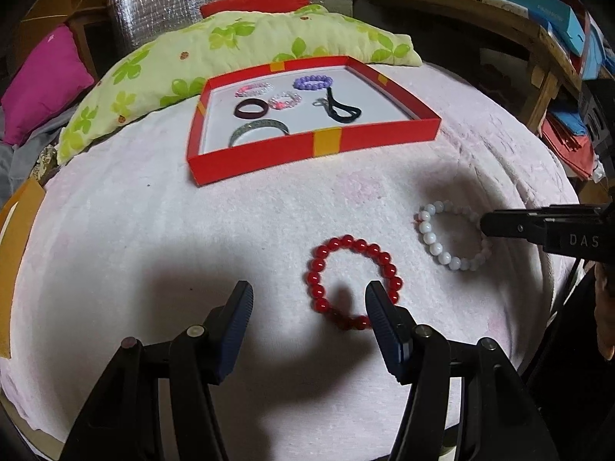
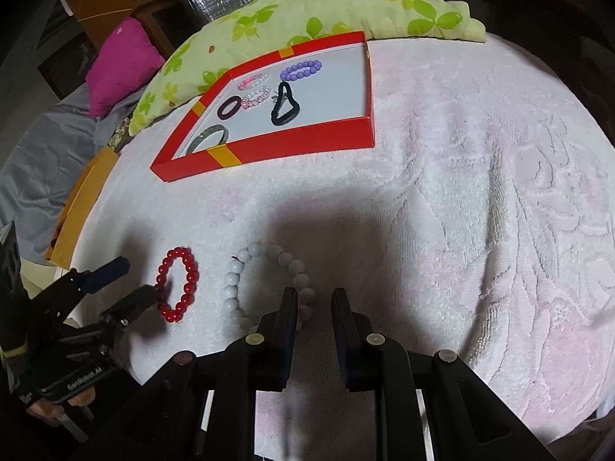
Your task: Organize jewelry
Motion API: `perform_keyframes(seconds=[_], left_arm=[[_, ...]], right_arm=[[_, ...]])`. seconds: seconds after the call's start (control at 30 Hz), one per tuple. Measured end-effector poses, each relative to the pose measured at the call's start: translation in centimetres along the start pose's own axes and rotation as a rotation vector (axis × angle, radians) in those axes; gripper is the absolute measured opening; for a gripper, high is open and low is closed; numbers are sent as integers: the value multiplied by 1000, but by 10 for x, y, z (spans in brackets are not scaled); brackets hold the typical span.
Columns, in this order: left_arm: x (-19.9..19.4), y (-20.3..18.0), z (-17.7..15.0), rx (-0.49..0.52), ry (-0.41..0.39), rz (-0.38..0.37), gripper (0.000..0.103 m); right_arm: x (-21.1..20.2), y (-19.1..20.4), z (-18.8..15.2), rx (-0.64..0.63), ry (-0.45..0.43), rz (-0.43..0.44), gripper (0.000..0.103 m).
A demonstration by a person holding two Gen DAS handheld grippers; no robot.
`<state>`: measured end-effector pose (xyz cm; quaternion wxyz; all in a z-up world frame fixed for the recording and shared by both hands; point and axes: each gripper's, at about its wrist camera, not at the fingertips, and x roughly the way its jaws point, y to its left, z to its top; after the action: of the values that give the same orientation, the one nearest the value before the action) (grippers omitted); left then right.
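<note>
A red bead bracelet point(image 1: 351, 282) lies on the pale pink towel; it also shows in the right wrist view point(image 2: 178, 283). My left gripper point(image 1: 309, 299) is open, its right finger over the bracelet's near right side. A white bead bracelet point(image 1: 453, 236) lies to the right; it also shows in the right wrist view point(image 2: 269, 280). My right gripper point(image 2: 315, 301) has its fingers a narrow gap apart at that bracelet's right edge, with the beads just left of the gap; nothing is held. A red tray point(image 1: 269, 155) holds several bracelets and hair ties.
A green floral pillow point(image 1: 230, 46) lies behind the tray. A magenta cushion point(image 1: 46, 80) is at the far left. Shelves with boxes point(image 1: 557, 30) stand at the right. An orange box edge point(image 2: 80, 207) lies at the towel's left side.
</note>
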<state>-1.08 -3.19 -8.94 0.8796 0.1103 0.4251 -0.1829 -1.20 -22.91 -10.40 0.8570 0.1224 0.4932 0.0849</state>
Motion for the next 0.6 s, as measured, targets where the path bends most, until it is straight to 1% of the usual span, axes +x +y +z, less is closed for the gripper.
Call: perform_keyframes(seconds=[0.1, 0.27, 0.4, 0.5, 0.6], left_arm=[[-1, -3, 0, 9, -6, -6, 62], [5, 1, 1, -11, 19, -1, 62], [2, 0, 1, -14, 6, -17, 62], [4, -2, 0, 0, 18, -2, 62], [7, -1, 0, -10, 28, 7, 62]], right_arm=[[0, 2, 2, -2, -8, 2, 20], [4, 3, 2, -5, 2, -7, 20], [5, 3, 3, -7, 1, -7, 20], [6, 5, 3, -13, 2, -15, 20], [8, 6, 3, -16, 2, -18, 20]])
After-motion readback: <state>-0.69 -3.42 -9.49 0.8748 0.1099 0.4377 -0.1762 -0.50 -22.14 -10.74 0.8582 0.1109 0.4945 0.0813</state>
